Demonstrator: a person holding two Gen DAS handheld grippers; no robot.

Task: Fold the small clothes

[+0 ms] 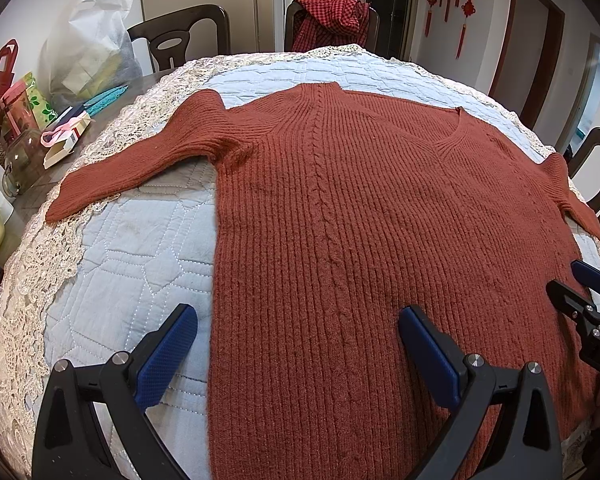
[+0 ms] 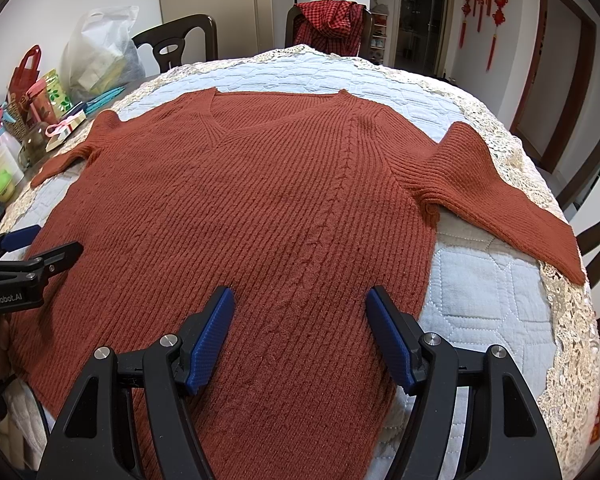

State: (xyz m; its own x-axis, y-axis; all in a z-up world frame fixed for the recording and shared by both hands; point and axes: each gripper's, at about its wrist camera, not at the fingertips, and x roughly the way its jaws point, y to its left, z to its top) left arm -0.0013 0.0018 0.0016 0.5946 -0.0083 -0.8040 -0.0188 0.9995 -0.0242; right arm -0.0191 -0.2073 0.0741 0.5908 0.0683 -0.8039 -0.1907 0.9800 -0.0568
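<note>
While the hem nearest both cameras is cut off by the frame edge, the rust sweater [image 1: 340,220] lies flat on the quilted desk [image 1: 112,264], V-neck pointing away, sleeves spread sideways. Left gripper [image 1: 298,344] and right gripper [image 2: 300,328] hover above it, jaws wide apart, empty.

One sweater [image 1: 340,220], two hand-held grippers, one quilt [image 1: 140,272], three chairs.

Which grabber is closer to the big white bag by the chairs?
Left. The left gripper hovers over the sweater's hem on the white bag's side; the right gripper is over the hem's far side.
</note>
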